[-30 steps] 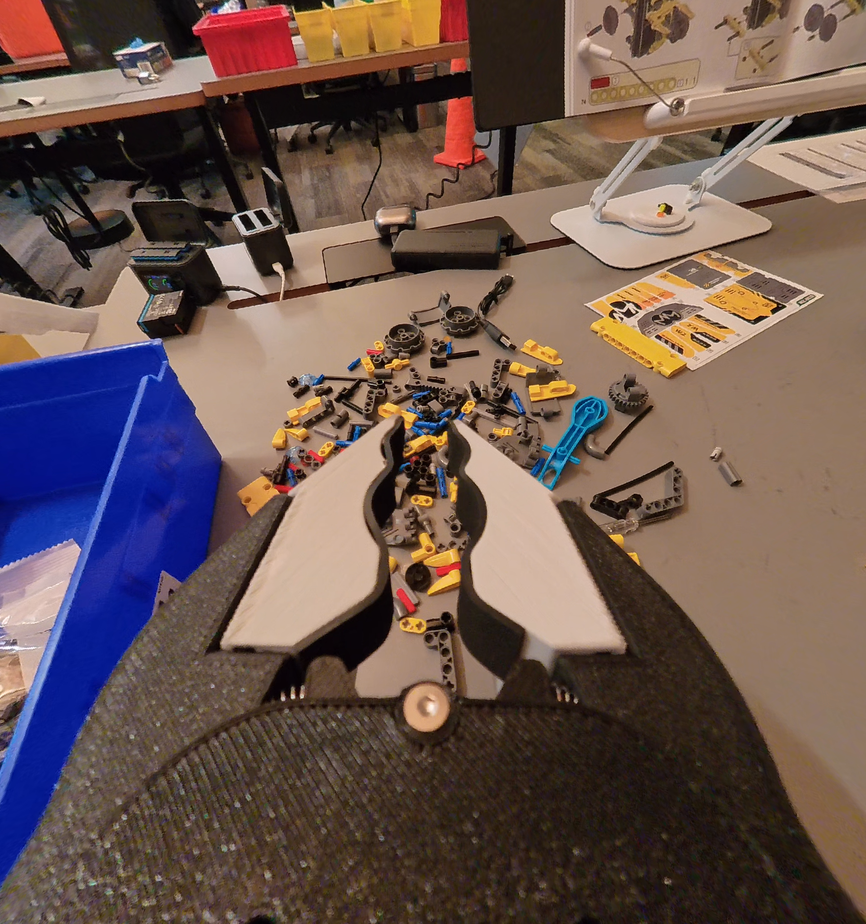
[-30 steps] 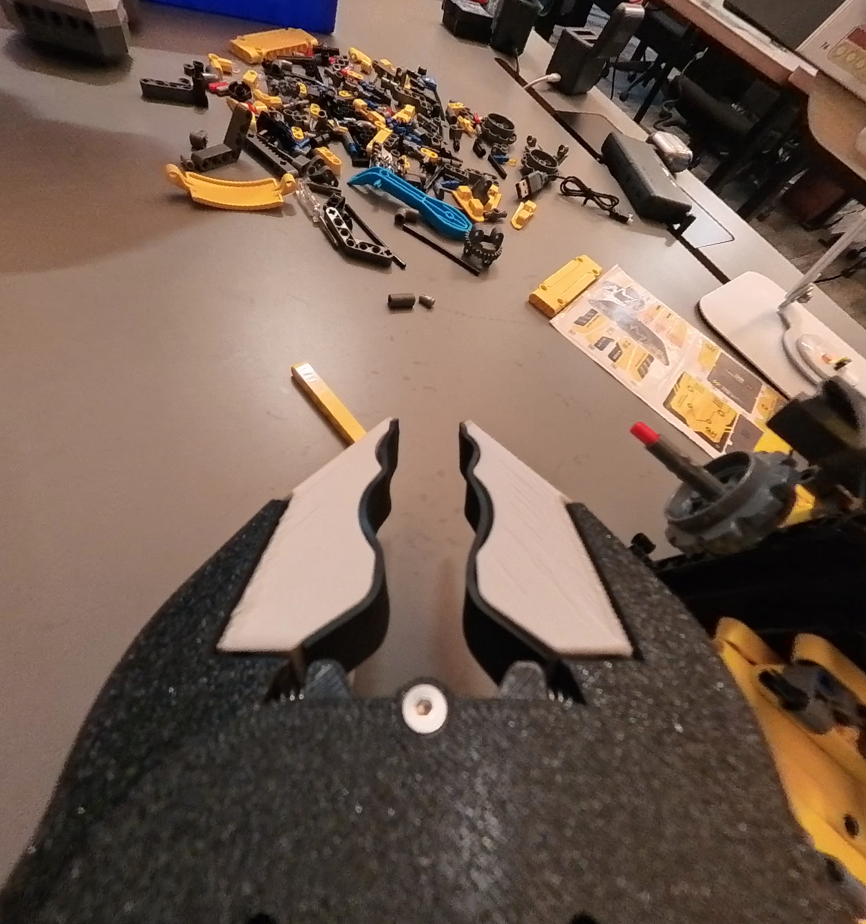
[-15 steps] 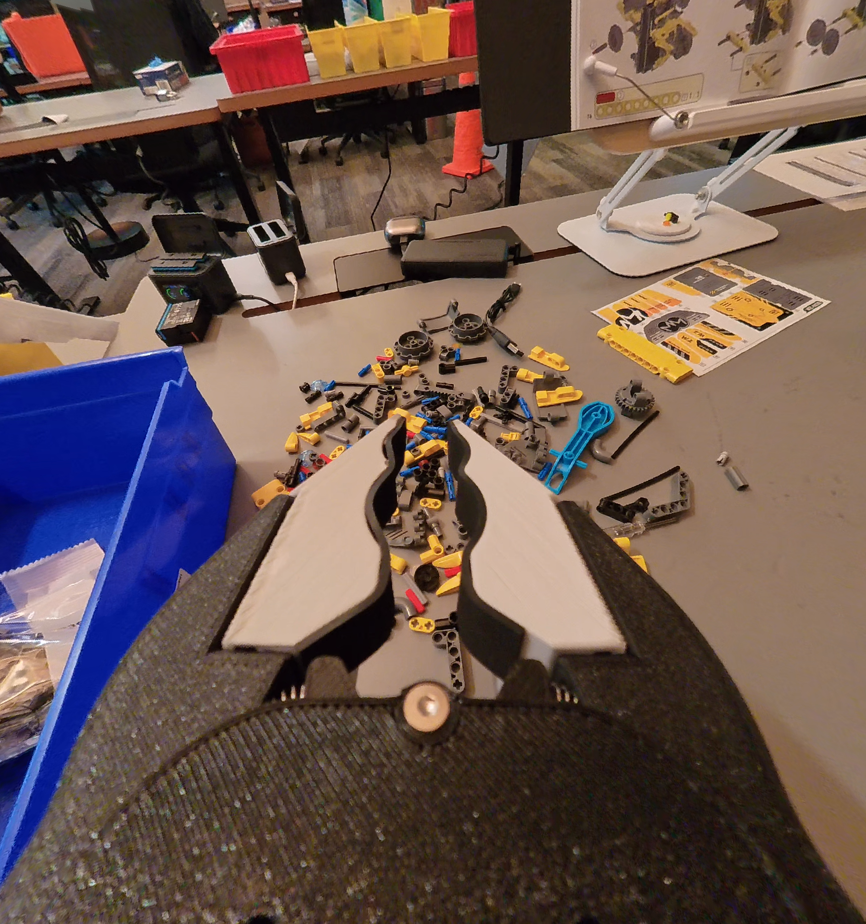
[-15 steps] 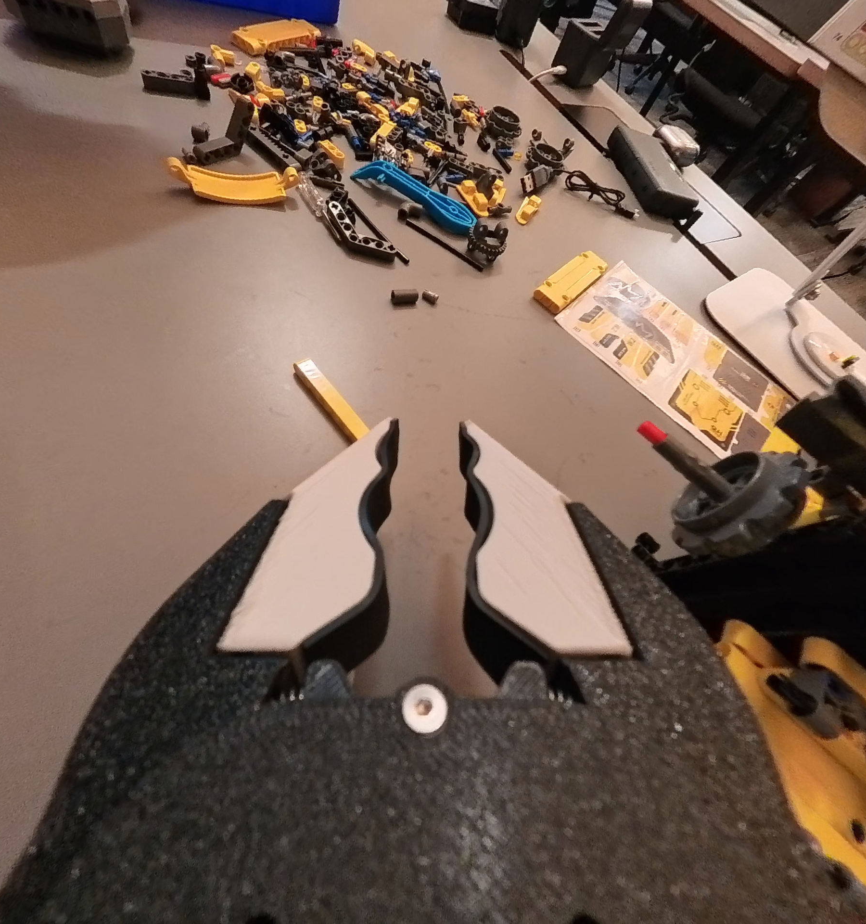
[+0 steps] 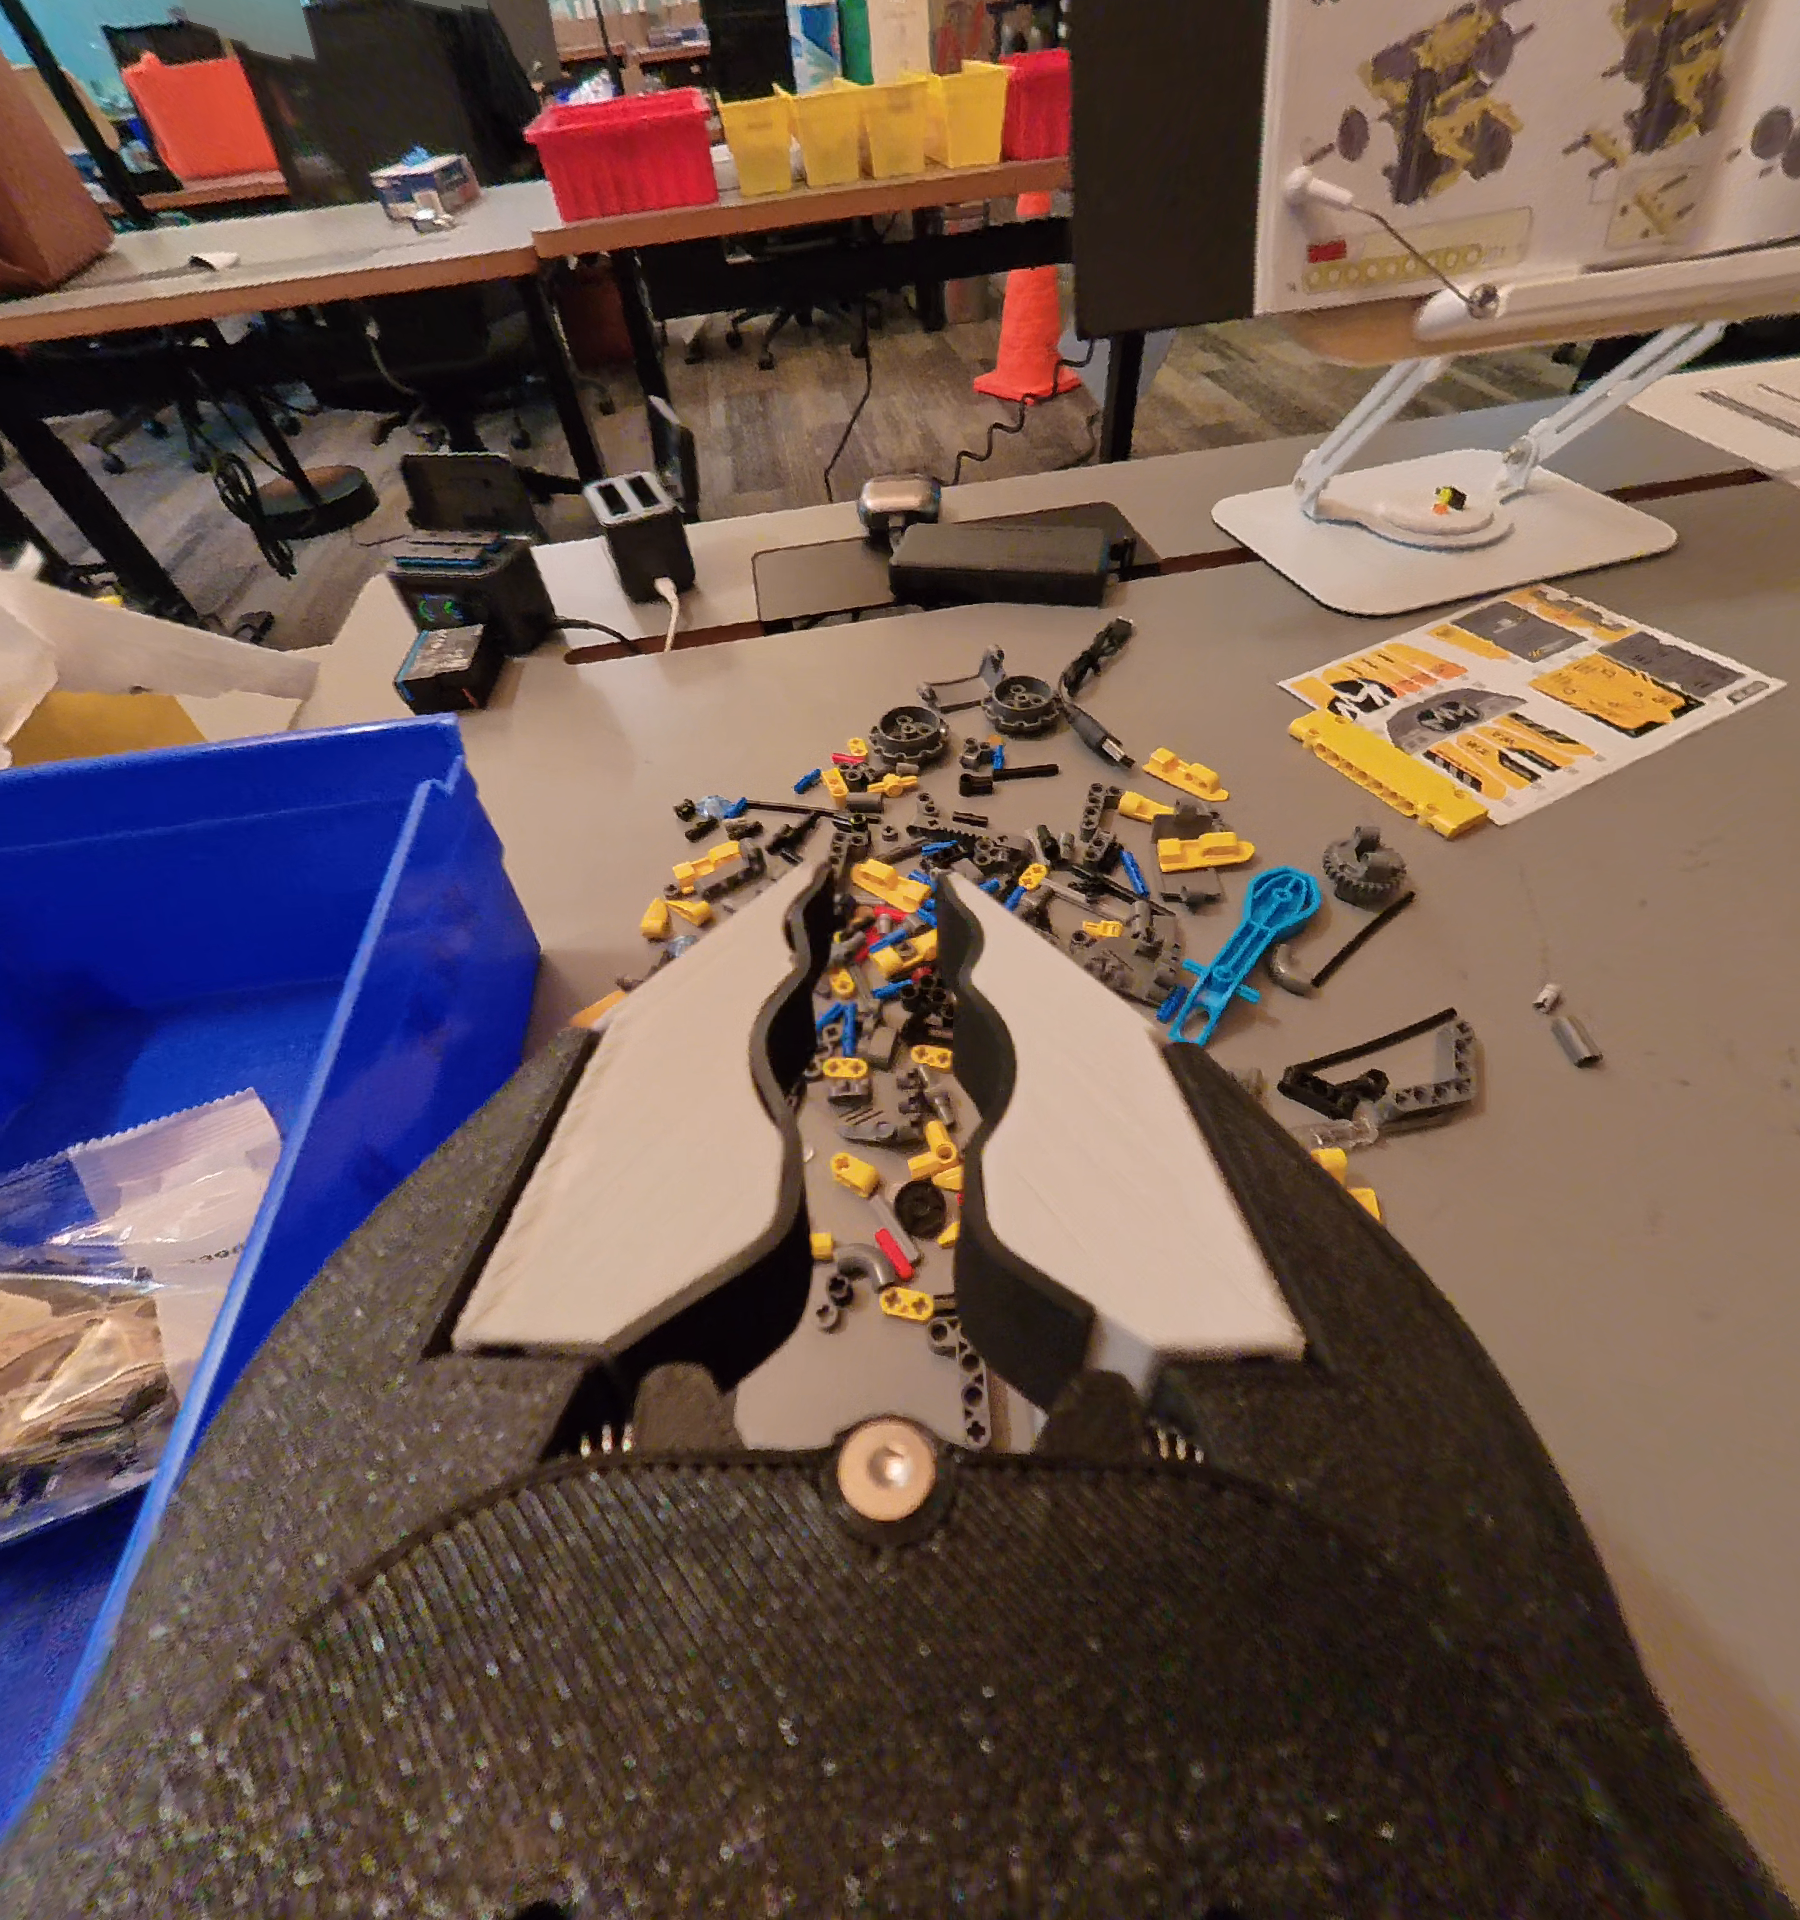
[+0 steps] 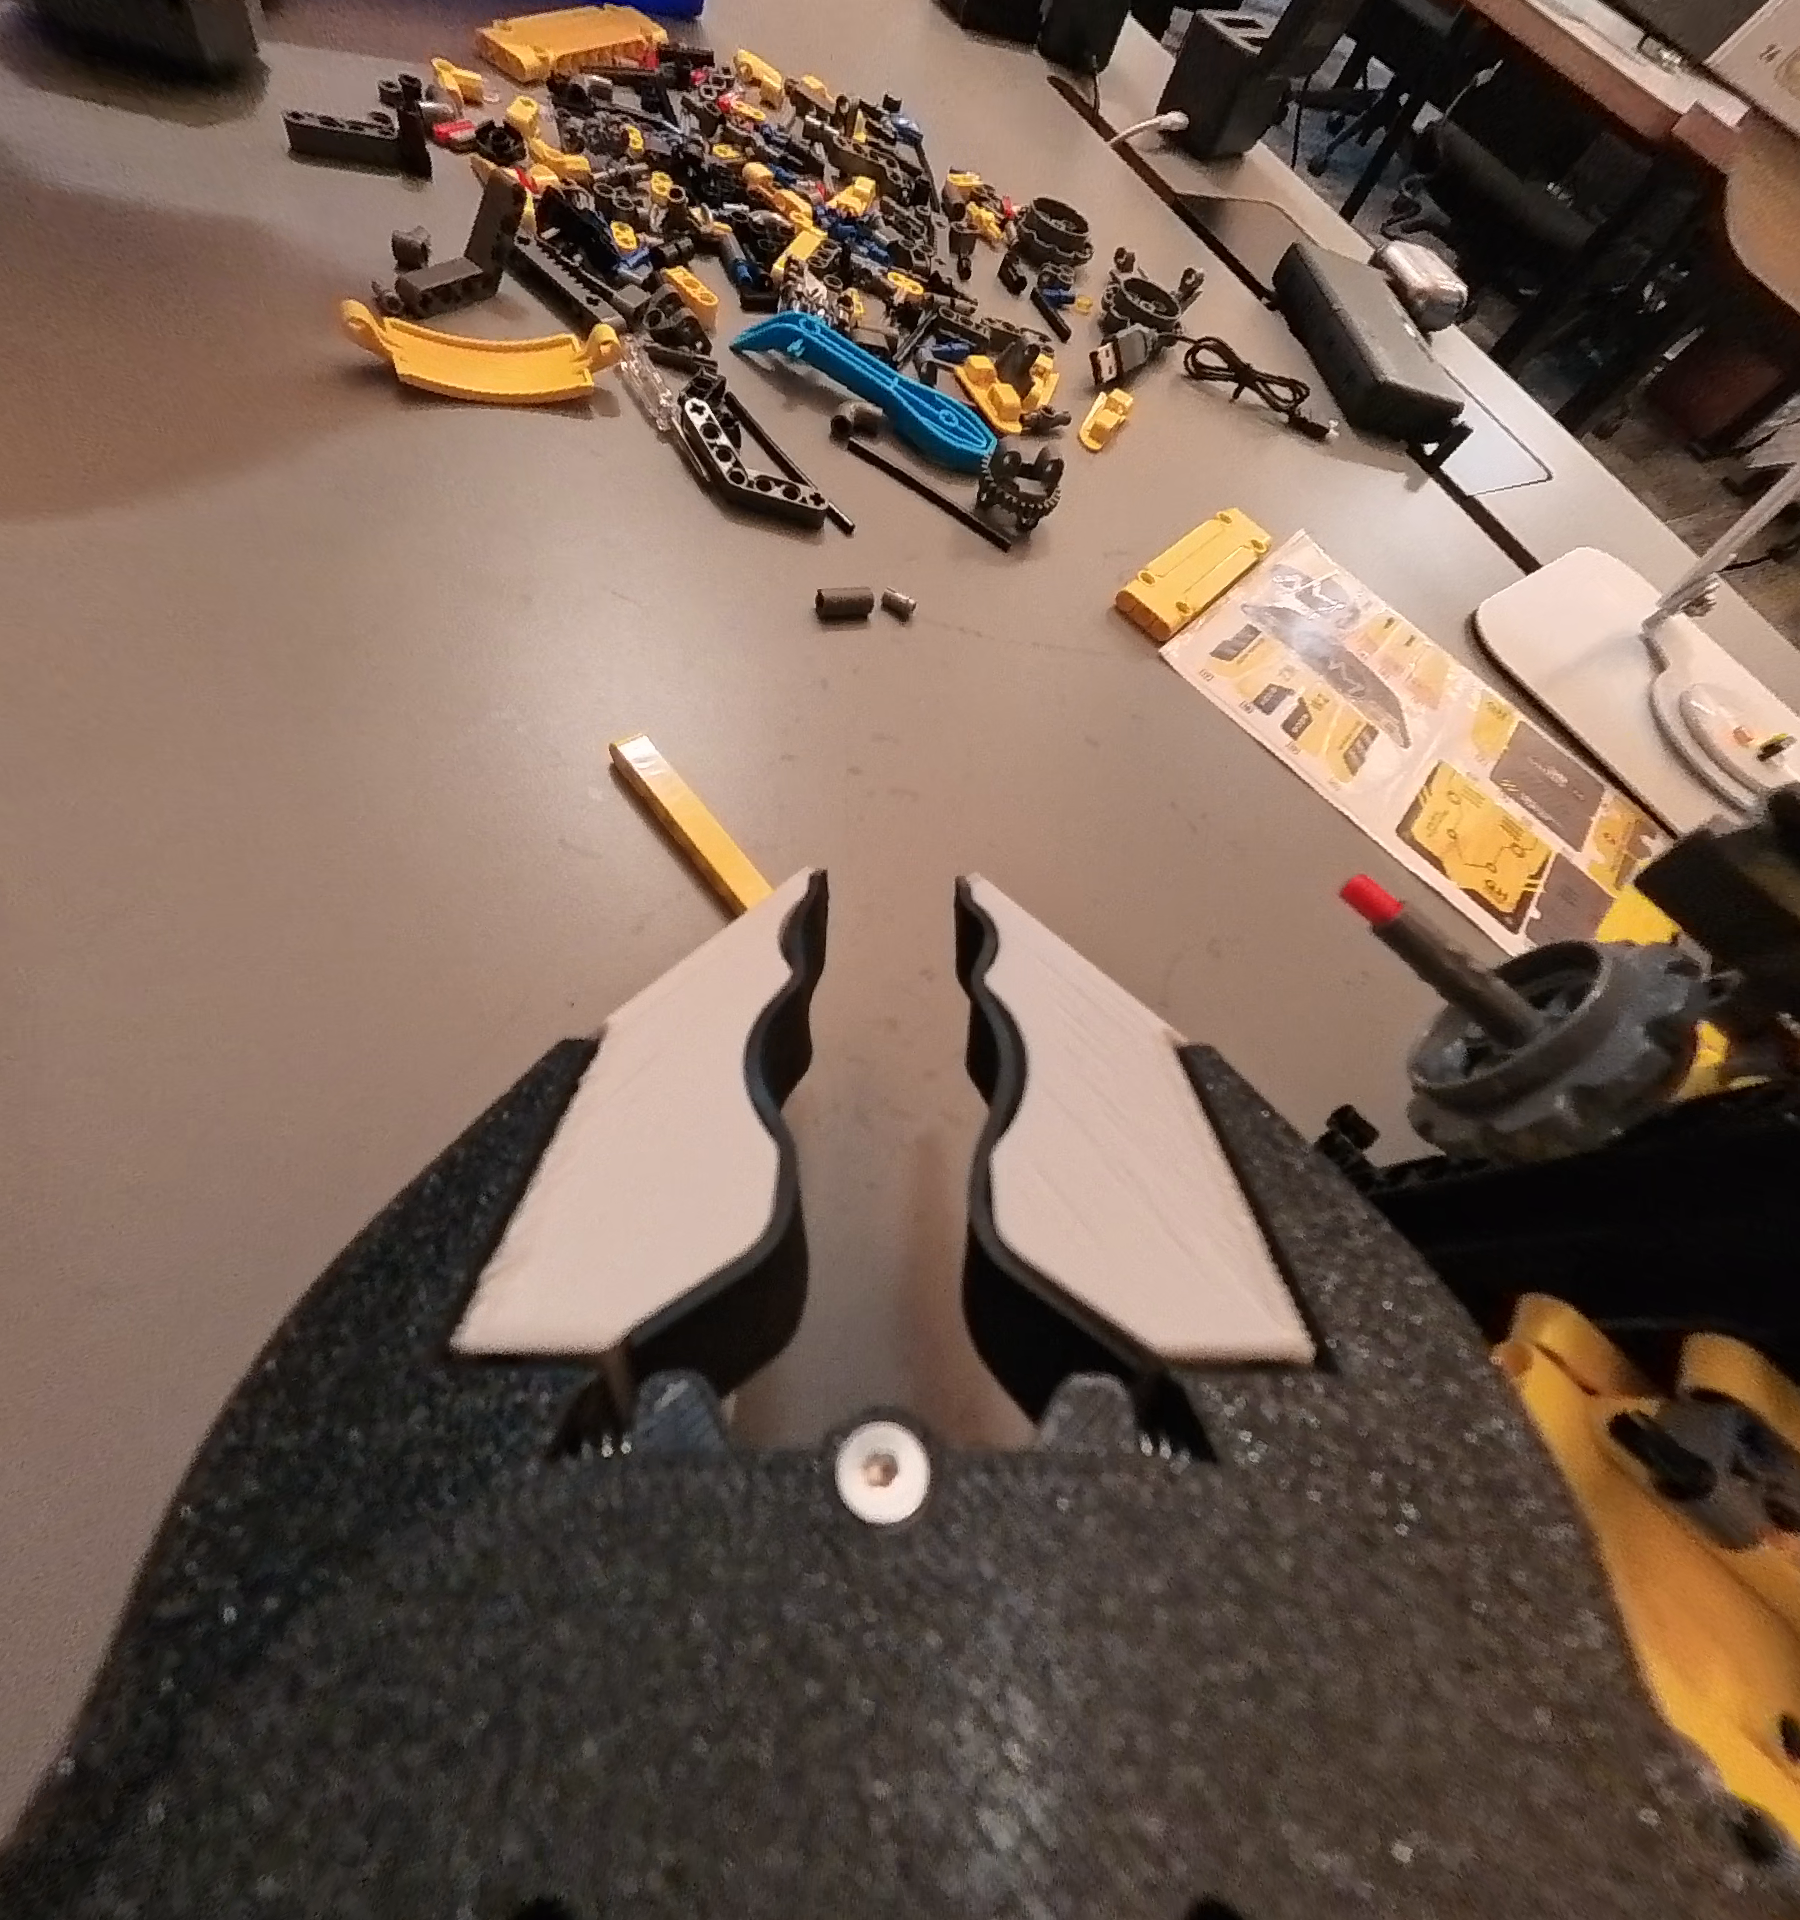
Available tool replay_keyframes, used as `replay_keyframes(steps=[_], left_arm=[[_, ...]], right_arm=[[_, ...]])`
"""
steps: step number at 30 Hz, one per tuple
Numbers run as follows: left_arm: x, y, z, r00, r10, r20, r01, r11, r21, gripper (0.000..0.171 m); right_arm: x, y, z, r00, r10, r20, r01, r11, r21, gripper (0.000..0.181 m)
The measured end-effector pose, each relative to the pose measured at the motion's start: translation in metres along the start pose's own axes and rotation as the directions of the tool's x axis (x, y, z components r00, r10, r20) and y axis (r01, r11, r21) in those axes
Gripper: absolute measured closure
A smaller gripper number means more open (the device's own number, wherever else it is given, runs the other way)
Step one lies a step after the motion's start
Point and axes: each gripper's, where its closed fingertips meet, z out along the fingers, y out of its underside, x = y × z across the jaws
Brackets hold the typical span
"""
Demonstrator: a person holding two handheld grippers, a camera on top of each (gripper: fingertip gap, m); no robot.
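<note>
Above the pile of small toy parts (image 5: 906, 1018) hangs the left gripper (image 5: 883, 883), its tips apart and holding nothing. Over bare grey table (image 6: 252, 779), the right gripper (image 6: 891, 883) is empty and parted too, beside a yellow strip (image 6: 683, 816) and a half-built toy (image 6: 1644, 1195).

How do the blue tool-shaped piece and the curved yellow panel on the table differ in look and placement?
The blue tool-shaped piece is long, nearly straight and ribbed with openings; the curved yellow panel is a smooth, solid arc. The blue piece lies against the pile of small parts, touching other pieces, while the yellow panel sits at the pile's near edge on mostly bare table. Both lie flat, and neither gripper touches them.
</note>
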Motion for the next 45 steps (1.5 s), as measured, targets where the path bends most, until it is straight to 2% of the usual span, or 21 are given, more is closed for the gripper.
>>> replay_keyframes(steps=[6,19,45], left_arm=[[-0.014,-0.007,-0.006,0.998,-0.045,0.047,0.043,0.998,0.048,0.155],[-0.021,-0.007,-0.007,0.995,-0.059,0.080,0.054,0.997,0.053,0.155],[-0.006,-0.001,0.001,0.999,-0.027,0.021,0.027,0.999,0.017,0.144]], right_arm=[[-0.001,0.002,0.001,1.000,-0.004,0.000,0.004,1.000,-0.013,0.156],[-0.001,0.002,0.001,1.000,0.016,0.017,-0.016,1.000,-0.011,0.154],[-0.002,0.004,0.003,1.000,0.013,0.022,-0.013,0.999,-0.030,0.153]])
